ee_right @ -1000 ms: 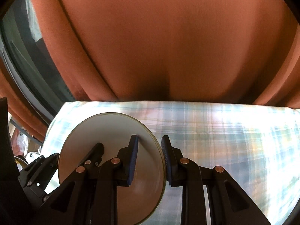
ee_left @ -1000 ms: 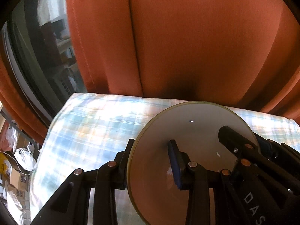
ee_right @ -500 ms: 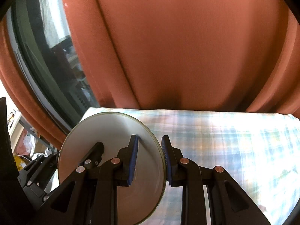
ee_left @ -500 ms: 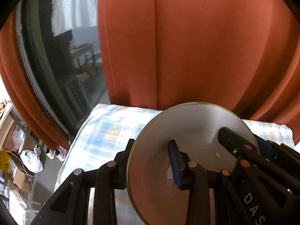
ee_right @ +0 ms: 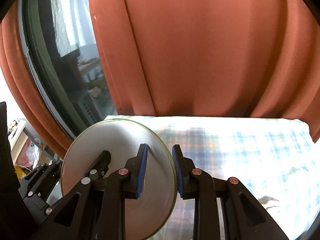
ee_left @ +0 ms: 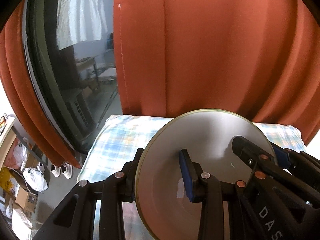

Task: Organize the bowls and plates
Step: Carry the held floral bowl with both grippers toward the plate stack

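A pale plate [ee_left: 208, 140] with a thin green rim is being held on edge above a checked blue-and-white cloth [ee_left: 124, 138], gripped from opposite sides by both tools. Its left rim is being pinched between the closed fingers of the left gripper [ee_left: 160, 172], while its right rim is being pinched by the right gripper [ee_right: 159, 170], whose blue pads [ee_right: 142, 170] are being pressed against either face. Behind, an orange curtain [ee_right: 200, 50] and a dark window [ee_left: 76, 76] are being framed.
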A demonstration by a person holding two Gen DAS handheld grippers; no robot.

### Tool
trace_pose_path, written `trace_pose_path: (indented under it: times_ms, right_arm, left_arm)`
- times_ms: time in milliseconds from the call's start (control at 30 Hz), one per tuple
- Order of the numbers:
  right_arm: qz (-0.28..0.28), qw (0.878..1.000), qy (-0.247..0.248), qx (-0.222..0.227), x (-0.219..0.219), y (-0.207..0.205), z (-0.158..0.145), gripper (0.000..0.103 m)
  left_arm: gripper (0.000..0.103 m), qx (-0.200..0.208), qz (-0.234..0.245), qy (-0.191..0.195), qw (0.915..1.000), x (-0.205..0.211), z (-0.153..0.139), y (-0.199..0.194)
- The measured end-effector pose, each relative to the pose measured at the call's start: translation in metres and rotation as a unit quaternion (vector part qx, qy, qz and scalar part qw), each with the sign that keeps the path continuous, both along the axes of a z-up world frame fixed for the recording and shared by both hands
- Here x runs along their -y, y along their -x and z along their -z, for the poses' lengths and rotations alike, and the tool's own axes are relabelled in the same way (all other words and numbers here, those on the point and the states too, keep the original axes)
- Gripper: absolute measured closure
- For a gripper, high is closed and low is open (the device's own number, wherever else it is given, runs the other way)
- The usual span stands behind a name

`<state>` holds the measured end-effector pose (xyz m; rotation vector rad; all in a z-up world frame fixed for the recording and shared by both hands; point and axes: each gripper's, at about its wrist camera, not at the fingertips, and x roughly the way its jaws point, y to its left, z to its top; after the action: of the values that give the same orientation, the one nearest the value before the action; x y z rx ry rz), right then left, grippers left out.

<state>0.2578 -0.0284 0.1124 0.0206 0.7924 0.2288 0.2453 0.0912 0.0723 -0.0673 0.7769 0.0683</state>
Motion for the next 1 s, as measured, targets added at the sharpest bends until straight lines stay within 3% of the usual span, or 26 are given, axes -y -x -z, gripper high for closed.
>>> trace_pose_path:
  times_ms: [433,767,1000]
  right_arm:
    - [0.080,0.996,0.032,-0.014,0.047,0.066,0.007,0.073]
    - [0.098,0.995,0.016,-0.022,0.084,0.089,0.011,0.073]
    - [0.096,0.995,0.013,-0.038,0.117,0.101,0.026,0.073]
  left_arm:
    - [0.068,-0.016,0.076,0.027,0.9966,0.046,0.009,0.038]
    - [0.068,-0.022,0.095,0.007,0.9952,0.086,0.007,0.059]
    - [0.068,-0.042,0.094,0.001,0.9946,0.116,0.020,0.072]
